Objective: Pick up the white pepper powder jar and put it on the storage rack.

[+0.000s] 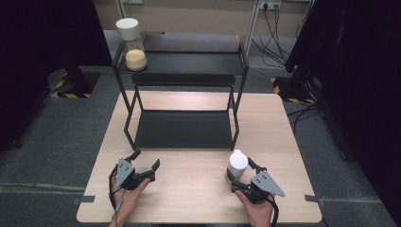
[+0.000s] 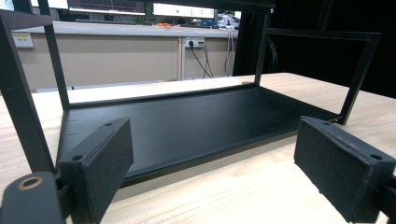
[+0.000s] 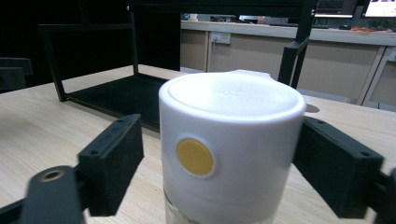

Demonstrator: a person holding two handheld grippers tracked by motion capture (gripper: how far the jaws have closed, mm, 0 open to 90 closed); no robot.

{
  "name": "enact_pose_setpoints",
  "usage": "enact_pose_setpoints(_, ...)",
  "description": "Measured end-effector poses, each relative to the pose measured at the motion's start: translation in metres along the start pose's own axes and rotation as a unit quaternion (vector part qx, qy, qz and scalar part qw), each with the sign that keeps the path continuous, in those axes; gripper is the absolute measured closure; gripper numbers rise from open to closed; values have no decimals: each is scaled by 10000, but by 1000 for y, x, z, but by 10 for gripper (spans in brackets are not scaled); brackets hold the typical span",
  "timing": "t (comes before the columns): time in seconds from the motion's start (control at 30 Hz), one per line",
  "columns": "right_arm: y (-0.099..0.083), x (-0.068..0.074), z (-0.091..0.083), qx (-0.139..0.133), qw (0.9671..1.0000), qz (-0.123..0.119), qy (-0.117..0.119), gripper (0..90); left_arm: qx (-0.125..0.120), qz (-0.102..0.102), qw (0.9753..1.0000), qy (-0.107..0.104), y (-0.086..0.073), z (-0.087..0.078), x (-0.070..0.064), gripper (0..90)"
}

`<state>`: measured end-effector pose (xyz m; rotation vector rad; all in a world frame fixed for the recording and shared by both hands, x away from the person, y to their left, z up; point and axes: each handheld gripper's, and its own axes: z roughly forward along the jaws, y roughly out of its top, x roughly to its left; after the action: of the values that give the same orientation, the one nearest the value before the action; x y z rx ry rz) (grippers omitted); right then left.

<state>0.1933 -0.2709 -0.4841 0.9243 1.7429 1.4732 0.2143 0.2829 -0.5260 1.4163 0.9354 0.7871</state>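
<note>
A jar with a white lid (image 1: 237, 164) stands on the wooden table (image 1: 189, 189) in front of a black two-tier rack (image 1: 182, 130). My right gripper (image 1: 242, 174) is open with this jar between its jaws. In the right gripper view the white lid (image 3: 231, 135) has a yellow dot; the right pad (image 3: 336, 163) is at its side and the left pad (image 3: 112, 161) stands slightly off it. My left gripper (image 1: 144, 164) is open and holds nothing near the table's front left. Its pads (image 2: 100, 163) face the rack's lower shelf (image 2: 187, 126).
A second white-lidded jar with yellow contents (image 1: 132, 45) stands at the left end of the rack's top shelf (image 1: 189, 64). Dark equipment and cables (image 1: 302, 71) stand on the floor behind and beside the table.
</note>
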Motion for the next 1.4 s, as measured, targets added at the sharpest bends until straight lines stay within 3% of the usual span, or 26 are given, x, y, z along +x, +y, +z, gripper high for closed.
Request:
enact_pose_setpoints(0.27, 2, 2, 7, 123, 9999, -31, -89, 300, 2, 13, 10000, 0, 0, 0, 0, 112)
enact_pose_setpoints(0.53, 5, 3, 6, 148, 9998, -56, -89, 307, 2, 35, 10000, 6, 0, 0, -1, 113)
enact_pose_setpoints(0.97, 37, 2, 4, -430, 9991, 16, -18, 308, 12, 32, 10000, 8, 0, 0, -1, 113)
enact_pose_setpoints(1.4, 73, -1, 14, -739, 9972, -94, -20, 308, 27, 30, 10000, 14, 1, 1, -1, 113)
